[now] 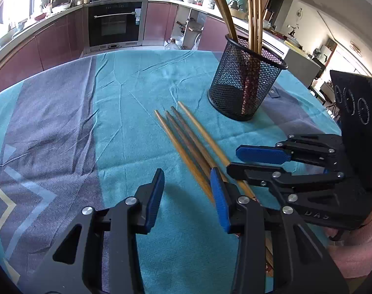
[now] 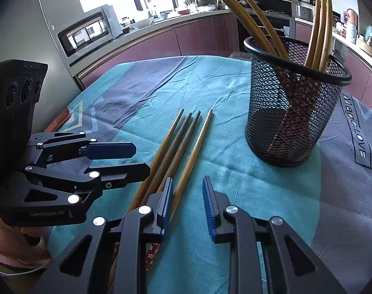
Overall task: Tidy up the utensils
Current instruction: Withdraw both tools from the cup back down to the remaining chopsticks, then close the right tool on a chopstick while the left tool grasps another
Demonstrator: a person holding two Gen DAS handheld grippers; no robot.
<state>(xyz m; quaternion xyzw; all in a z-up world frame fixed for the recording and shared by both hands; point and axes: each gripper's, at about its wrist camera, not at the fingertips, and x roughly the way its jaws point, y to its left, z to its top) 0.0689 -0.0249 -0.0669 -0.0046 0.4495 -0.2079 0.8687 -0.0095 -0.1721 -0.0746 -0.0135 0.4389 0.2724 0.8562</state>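
Several wooden chopsticks [image 1: 186, 132] [image 2: 183, 142] lie side by side on the teal cloth. Several more stand in a black mesh holder [image 1: 244, 83] [image 2: 291, 112] behind them to the right. My left gripper [image 1: 187, 178] [image 2: 140, 160] is open over bare cloth just left of the lying chopsticks, whose thick ends run under its right finger. My right gripper [image 2: 187, 183] [image 1: 233, 160] is low over the thick ends. The palest chopstick [image 2: 193, 156] runs between its jaws, close to the left pad [image 2: 167, 203]. A gap shows to the right pad, so it is open.
The table is covered by a teal and grey-purple cloth [image 1: 63, 122] [image 2: 235, 93], wrinkled in the middle. A pink sleeve [image 1: 352, 250] shows behind the right gripper. Kitchen cabinets, an oven [image 1: 114, 24] and a microwave [image 2: 87, 34] stand beyond the table's far edge.
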